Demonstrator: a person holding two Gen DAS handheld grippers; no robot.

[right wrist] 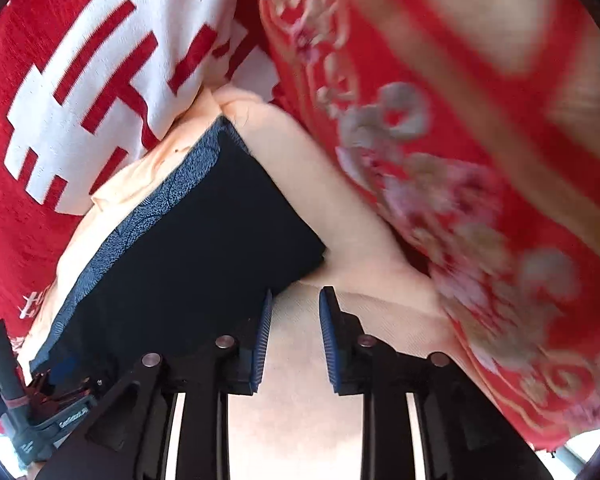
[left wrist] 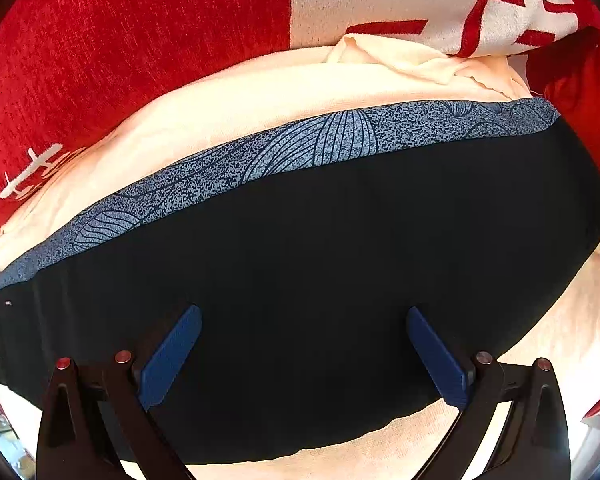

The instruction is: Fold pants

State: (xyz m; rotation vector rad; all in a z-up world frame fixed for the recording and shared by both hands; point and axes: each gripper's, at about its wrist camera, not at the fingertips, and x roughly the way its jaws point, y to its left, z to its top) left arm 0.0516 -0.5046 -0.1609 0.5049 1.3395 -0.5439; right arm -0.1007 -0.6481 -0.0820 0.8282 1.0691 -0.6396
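The pants [left wrist: 320,264] are dark navy with a blue patterned waistband [left wrist: 284,156], lying flat as a folded block on a cream cloth [left wrist: 228,100]. My left gripper [left wrist: 304,312] is wide open and empty just above the pants' middle. In the right wrist view the pants [right wrist: 196,248] lie to the left, with their right corner just past my fingertips. My right gripper [right wrist: 296,300] is partly open and empty over the cream cloth [right wrist: 300,360], beside that corner. The left gripper's body [right wrist: 40,412] shows at the lower left.
A red blanket with large white characters [left wrist: 140,40] lies behind the cream cloth. A red quilt with floral and gold pattern [right wrist: 480,160] rises on the right, close to the pants' right edge.
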